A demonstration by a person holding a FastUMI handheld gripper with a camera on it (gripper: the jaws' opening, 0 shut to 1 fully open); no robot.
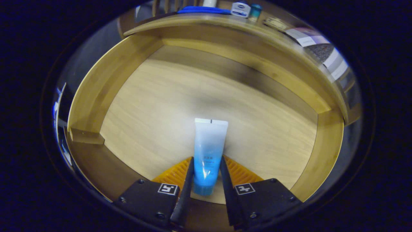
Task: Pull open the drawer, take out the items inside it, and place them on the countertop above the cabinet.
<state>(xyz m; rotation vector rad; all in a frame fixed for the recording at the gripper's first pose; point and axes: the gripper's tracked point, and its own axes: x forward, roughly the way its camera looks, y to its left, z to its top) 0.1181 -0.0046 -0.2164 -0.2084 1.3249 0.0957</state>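
Observation:
The wooden drawer [96,87] stands pulled open below me, its pale floor bare apart from one item. A white-to-blue squeeze tube [209,145] sits between my fingers, cap end toward me and flat crimped end pointing away. My gripper [206,166] is shut on the tube's lower blue part, both fingers pressing its sides. The countertop [206,20] runs above the drawer's far wall. On it lie a blue flat item [202,10], a white-and-blue container [240,9] and a small teal bottle [255,11].
The drawer's side walls rise left and right of the fingers, and its front wall lies just under them. Striped and patterned cloth [318,48] hangs beyond the countertop's right end. Wooden slats show behind the countertop.

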